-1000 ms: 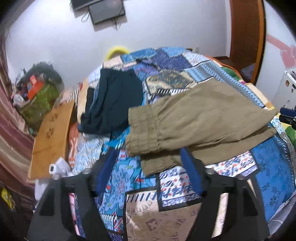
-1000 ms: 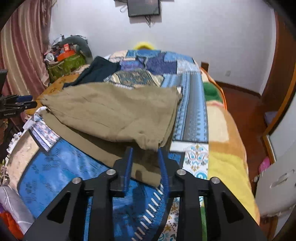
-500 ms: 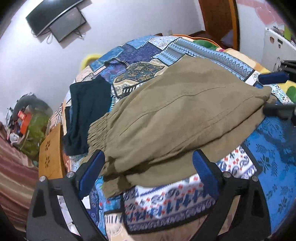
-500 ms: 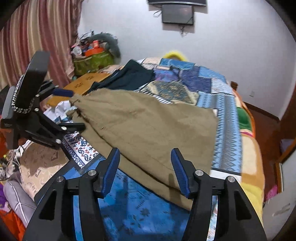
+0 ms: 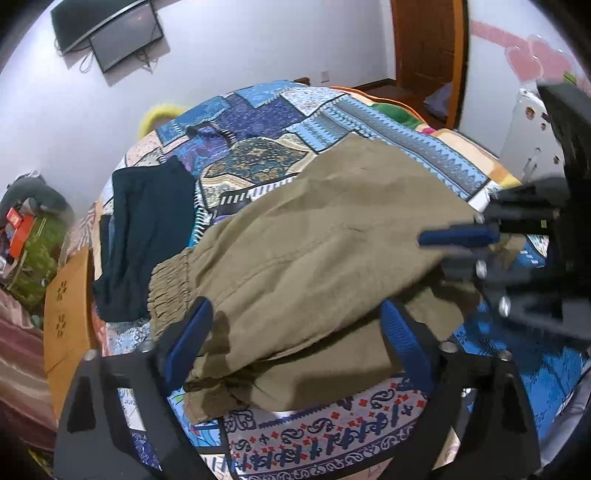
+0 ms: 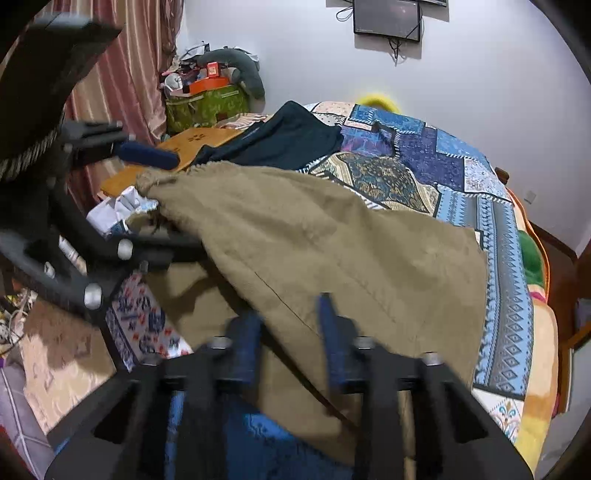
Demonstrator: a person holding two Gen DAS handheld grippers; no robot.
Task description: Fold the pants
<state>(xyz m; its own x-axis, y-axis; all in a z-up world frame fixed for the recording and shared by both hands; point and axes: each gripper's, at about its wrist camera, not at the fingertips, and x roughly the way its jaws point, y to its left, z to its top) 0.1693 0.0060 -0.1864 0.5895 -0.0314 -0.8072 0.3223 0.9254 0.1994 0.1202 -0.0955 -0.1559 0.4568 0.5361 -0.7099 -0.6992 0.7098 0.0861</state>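
Olive pants [image 5: 314,236]: lying folded over on the patchwork bed [image 5: 258,122], just beside a dark garment [image 5: 147,236]. Left hand-held gripper [image 5: 295,332]: jaws apart, lately narrowing, straddling the pants' waistband end without pressing. Right hand-held gripper [image 6: 288,332]: blurred, jaws just closing over the leg end; grip cannot be told.

Left wrist view: fisheye, mounted behind the left tongs [image 5: 295,332], looked steeply down and across the bed [image 5: 332,110] from its near edge, close over the olive pants [image 5: 314,240]; faced the white wall with the wall screen [image 5: 110,33] and a wooden door [image 5: 428,48] at upper right.

Right wrist view: fisheye, mounted behind the right tongs [image 6: 291,325], looked down from the bed's other near corner, equally close; faced the same wall and a striped curtain [image 6: 129,74] at left.

Shared: pants, patchwork bedspread, dark garment [image 6: 288,136], screen; each view caught the opposite tongs.
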